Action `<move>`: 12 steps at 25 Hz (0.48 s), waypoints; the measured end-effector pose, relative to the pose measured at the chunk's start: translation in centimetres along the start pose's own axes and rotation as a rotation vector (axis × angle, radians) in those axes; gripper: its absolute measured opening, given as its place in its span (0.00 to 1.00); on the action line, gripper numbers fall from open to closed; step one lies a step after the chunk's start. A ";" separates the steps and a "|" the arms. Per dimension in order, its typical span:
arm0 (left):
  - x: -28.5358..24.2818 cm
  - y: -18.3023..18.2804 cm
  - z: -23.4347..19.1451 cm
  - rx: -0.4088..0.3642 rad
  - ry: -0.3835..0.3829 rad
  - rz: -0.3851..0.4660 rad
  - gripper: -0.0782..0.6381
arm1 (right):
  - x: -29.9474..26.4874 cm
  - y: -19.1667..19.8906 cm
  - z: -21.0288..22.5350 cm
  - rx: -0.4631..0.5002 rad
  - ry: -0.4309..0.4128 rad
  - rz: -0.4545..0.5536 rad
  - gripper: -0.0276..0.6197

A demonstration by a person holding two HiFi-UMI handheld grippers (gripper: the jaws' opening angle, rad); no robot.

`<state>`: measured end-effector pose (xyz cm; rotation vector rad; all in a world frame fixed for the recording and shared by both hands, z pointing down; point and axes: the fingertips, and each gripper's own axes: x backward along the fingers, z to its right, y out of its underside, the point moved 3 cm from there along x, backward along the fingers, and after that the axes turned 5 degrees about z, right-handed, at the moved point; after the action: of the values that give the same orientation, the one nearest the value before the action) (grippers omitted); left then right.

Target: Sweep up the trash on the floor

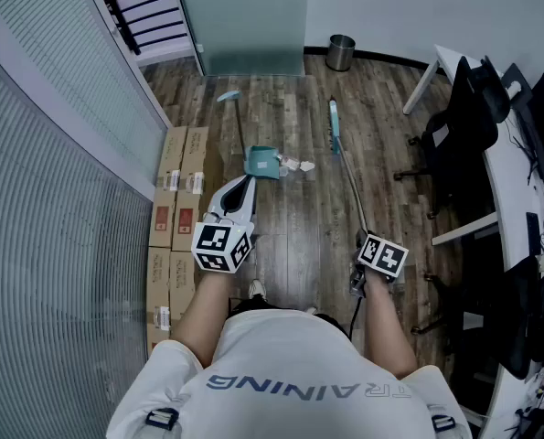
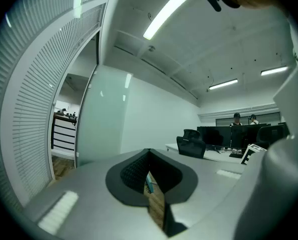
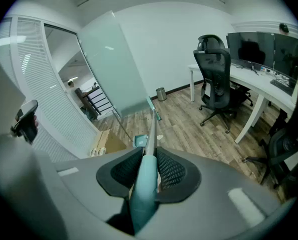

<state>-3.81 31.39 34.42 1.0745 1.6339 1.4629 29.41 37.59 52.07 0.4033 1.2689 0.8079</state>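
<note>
Fingers [image 3: 175, 172] of the right gripper [image 3: 150, 170] were clamped on the teal grip of the broom [image 1: 347, 177], whose head sat low by the floor [image 1: 290, 236] well ahead. Meanwhile the left gripper [image 2: 149, 176] was pressed shut, empty. Paper trash [image 1: 298, 165] lay just beside the dustpan [image 1: 261, 161]. Light, stiff and long, the broom probably wanted a second, lower hold.

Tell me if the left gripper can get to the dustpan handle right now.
Probably yes, after a reach forward: the left gripper is shut and empty, and only bare floor lies between it and the dustpan handle. The jaws must open first.
</note>
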 end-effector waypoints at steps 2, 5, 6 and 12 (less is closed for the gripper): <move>0.0 0.0 -0.1 0.003 0.001 0.000 0.11 | 0.0 0.1 -0.1 0.002 0.001 -0.001 0.21; 0.1 0.2 -0.2 0.006 0.000 -0.002 0.11 | -0.1 0.3 -0.1 0.004 0.001 -0.003 0.21; 0.1 0.2 -0.2 0.006 -0.001 -0.002 0.11 | 0.0 0.4 -0.1 0.004 0.002 -0.004 0.21; 0.2 0.4 -0.3 0.007 0.000 -0.006 0.11 | -0.2 0.6 -0.1 0.000 0.006 -0.004 0.21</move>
<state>-4.14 31.43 34.89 1.0725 1.6421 1.4545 29.16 37.85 52.54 0.3987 1.2754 0.8064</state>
